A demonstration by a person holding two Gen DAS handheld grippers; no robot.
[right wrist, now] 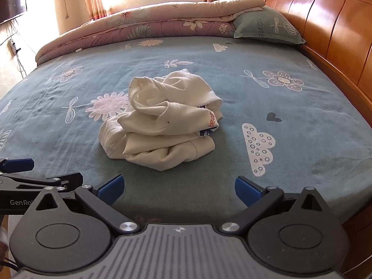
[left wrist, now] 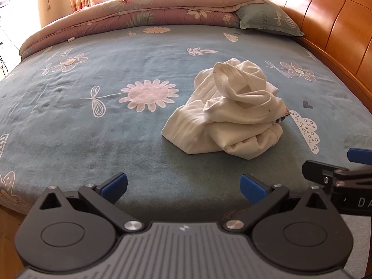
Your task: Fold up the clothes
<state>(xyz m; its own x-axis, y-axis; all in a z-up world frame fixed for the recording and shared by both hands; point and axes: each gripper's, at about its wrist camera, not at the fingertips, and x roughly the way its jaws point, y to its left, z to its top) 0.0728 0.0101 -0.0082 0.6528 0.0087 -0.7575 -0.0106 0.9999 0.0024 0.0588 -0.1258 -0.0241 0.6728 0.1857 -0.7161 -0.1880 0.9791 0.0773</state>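
Plainly, the garment [right wrist: 160, 121] lies in a crumpled heap on the bed [right wrist: 302, 121], roughly mid-mattress and a little toward the near edge, with bare sheet around it on every side. It is cream-white, bunched so that a ribbed opening, likely a neck or cuff, stands up at the top [left wrist: 223, 79], while a printed patch with orange lettering peeks out on the side toward the headboard [right wrist: 337, 23]. Nothing about it reads as folded: layers overlap at random and no edge runs straight.

The left hand-held gripper [left wrist: 183, 186] has its blue pads spread wide with nothing between them, held low over the near edge of the bed and short of the heap. The right hand-held gripper [right wrist: 179, 186] is likewise spread and empty, just beside the left one; each shows at the margin of the other's view. Both point at the heap, which suits a two-point pick: I judge the wide spread lets each take a separate bit of cloth so the piece can be shaken out flat.

The quilt [right wrist: 151, 23] and pillow [right wrist: 262, 25] are stacked along the far side, which leaves the broad middle of the sheet free as a place to spread cloth.
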